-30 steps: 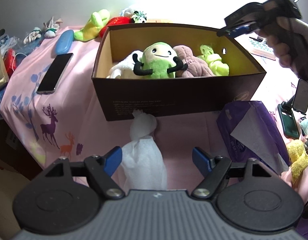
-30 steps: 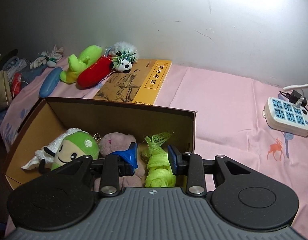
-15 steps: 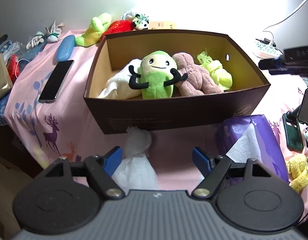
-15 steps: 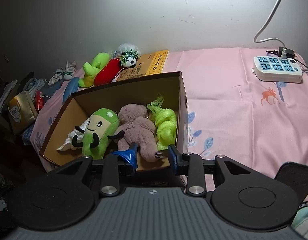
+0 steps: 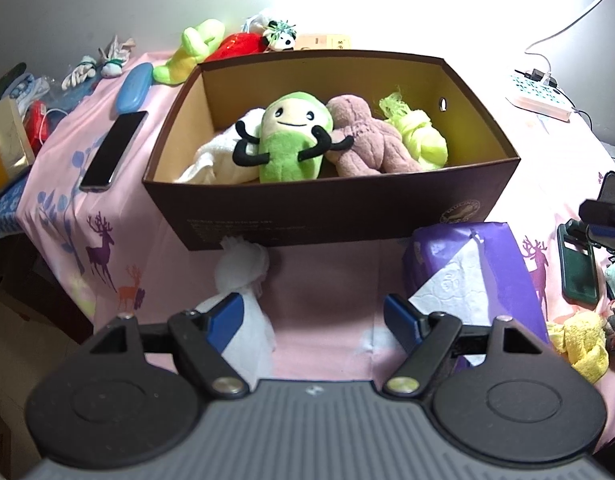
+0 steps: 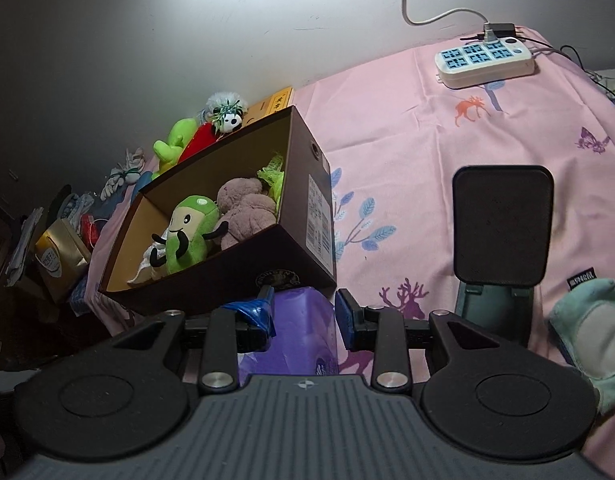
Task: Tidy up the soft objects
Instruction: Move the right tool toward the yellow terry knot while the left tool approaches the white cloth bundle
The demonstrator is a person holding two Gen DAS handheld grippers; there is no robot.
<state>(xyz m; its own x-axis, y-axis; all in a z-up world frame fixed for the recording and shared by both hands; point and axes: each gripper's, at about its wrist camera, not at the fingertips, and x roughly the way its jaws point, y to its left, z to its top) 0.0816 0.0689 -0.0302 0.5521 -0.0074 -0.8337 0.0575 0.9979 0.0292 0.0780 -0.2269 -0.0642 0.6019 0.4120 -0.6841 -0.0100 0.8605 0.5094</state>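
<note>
Brown cardboard fills the middle of my left view: an open box [image 5: 347, 208] standing on the pink deer-print cloth [image 5: 107, 200], and the soft things lie inside it. From left to right they are a white cloth bundle [image 5: 215, 156], a green smiling plush with black arms [image 5: 291, 140], a dusty-pink plush [image 5: 367, 144] and a knotted lime-green net [image 5: 419, 136]. The green plush leans against the pink one, touching it.

My left gripper [image 5: 313, 314] hangs in front of the box with its blue-padded jaws wide apart and nothing between them. A white crumpled tissue [image 5: 243, 280] lies just beside the left finger, reaching up to the box's front wall. To the right sits a purple tissue pack [image 5: 487, 256] with a white sheet sticking out.

My right gripper [image 6: 303, 314] has its jaws apart too — narrower, and empty — above that same purple pack, near the box's corner. The box's end wall carries a white label with a barcode and print too small to read, and its front wall a round emblem I cannot make out.

Behind the box lie a lime plush [image 5: 191, 52], a red plush [image 5: 237, 44] and a small panda [image 5: 281, 36], next to a yellow book [image 6: 271, 104] with Chinese characters — not legible here. A white power strip with blue sockets [image 6: 485, 62] sits far back, a dark phone stand [image 6: 503, 240] nearby, and a black phone [image 5: 113, 150] left of the box.
</note>
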